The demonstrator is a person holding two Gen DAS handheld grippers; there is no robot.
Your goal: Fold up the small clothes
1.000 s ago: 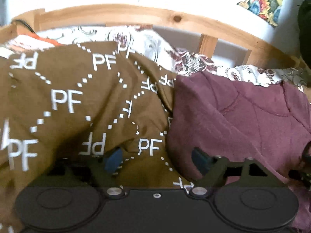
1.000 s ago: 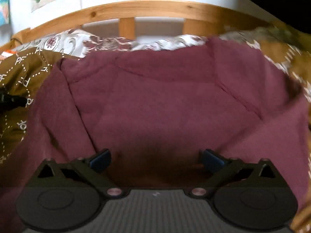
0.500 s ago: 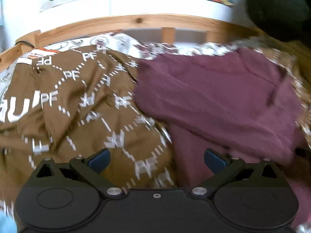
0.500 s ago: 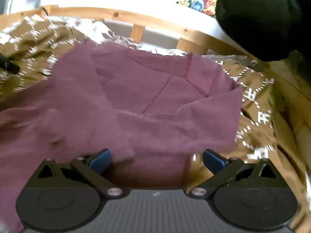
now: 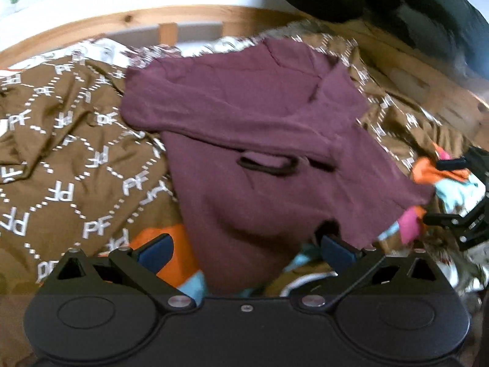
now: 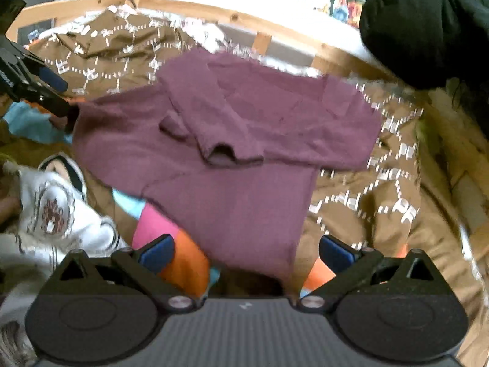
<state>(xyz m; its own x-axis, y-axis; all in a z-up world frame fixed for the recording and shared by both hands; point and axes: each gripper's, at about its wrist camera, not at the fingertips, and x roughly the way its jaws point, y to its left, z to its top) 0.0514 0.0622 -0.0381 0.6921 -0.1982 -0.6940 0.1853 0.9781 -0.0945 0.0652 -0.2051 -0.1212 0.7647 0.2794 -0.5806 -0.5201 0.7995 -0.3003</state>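
Note:
A maroon shirt lies partly folded on the brown "PF" blanket, its top half and a sleeve doubled over the body. It also shows in the right wrist view. My left gripper is open and empty, above the shirt's near hem. My right gripper is open and empty, above the shirt's lower edge. Each gripper shows at the edge of the other's view: the right gripper, the left gripper.
Orange, pink and light-blue clothes lie under the shirt's near edge. A white patterned garment lies at the left. A wooden bed rail runs along the back and right. A black bundle sits at the upper right.
Both grippers have pulled back and up from the shirt, jaws staying open. The shirt now lies folded over itself, and the colourful clothes beneath its near edge have come into view.

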